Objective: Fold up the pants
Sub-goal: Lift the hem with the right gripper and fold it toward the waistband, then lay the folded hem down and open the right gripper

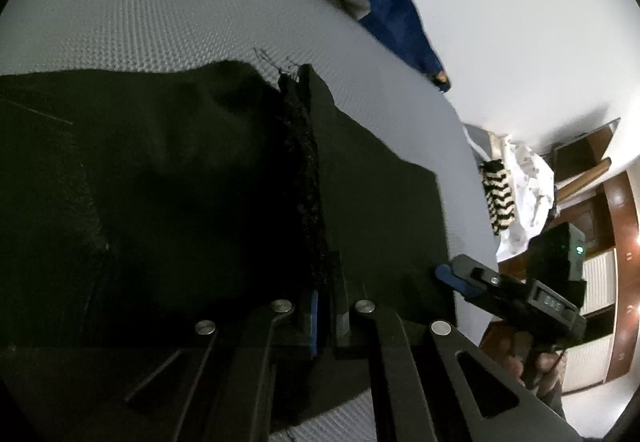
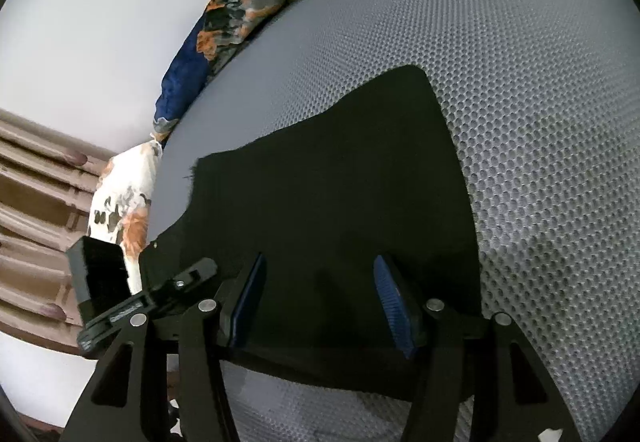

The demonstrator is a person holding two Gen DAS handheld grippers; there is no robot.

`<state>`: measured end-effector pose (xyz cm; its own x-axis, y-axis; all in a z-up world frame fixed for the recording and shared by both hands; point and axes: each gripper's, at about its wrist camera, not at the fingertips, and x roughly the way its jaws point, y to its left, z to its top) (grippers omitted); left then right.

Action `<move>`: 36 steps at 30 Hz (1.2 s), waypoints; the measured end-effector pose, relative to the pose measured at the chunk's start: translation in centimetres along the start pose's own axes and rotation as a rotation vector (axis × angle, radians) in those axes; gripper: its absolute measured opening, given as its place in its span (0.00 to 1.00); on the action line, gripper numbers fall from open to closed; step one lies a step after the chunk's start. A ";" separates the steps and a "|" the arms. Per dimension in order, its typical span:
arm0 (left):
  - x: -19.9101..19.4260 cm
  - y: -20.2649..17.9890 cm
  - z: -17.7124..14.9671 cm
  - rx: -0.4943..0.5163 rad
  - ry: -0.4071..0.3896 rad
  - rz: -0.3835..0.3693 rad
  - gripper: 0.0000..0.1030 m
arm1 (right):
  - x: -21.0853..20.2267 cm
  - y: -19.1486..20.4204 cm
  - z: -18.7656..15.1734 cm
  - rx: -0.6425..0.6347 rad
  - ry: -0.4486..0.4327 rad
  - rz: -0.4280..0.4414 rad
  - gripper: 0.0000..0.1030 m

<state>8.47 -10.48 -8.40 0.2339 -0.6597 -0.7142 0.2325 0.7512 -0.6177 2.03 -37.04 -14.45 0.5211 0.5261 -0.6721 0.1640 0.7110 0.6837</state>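
Black pants [image 2: 328, 182] were spread on grey mesh [image 2: 520, 82].
Their ridge was pinched by the left gripper [image 1: 324, 306]; the right gripper [image 2: 320, 298] (fingers apart) was held over them.

No text, label, brand or number can be read in either view. The right gripper [image 1: 444, 274], seen from the left wrist camera, carries a small panel [image 1: 554, 302] with pale marks on it, but they are too blurred to make out as letters or digits. Above it a green indicator light [image 1: 579, 250] glows, with no sign beside it.
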 end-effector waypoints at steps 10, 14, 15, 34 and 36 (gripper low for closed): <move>1.2 2.0 -1.0 -0.005 0.058 0.080 0.03 | 1.3 0.3 -1.3 -0.061 0.016 -0.086 0.54; 0.9 0.9 -1.0 0.091 0.059 0.166 0.10 | 1.5 1.4 -0.9 -0.108 0.030 -0.124 0.54; 0.6 0.6 -0.9 0.110 0.055 0.189 0.16 | 1.5 1.9 -0.5 -0.132 0.023 -0.142 0.54; 3.2 -0.1 4.5 0.262 -0.060 0.370 0.34 | 5.1 2.8 5.7 -0.261 -0.067 -0.348 0.39; 3.1 0.0 4.4 0.268 -0.070 0.364 0.34 | 5.1 2.7 5.6 -0.260 -0.069 -0.343 0.39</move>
<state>13.31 -12.62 -9.14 0.4070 -0.3609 -0.8391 0.3573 0.9083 -0.2174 9.81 -35.09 -14.44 0.5296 0.2126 -0.8212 0.1254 0.9378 0.3236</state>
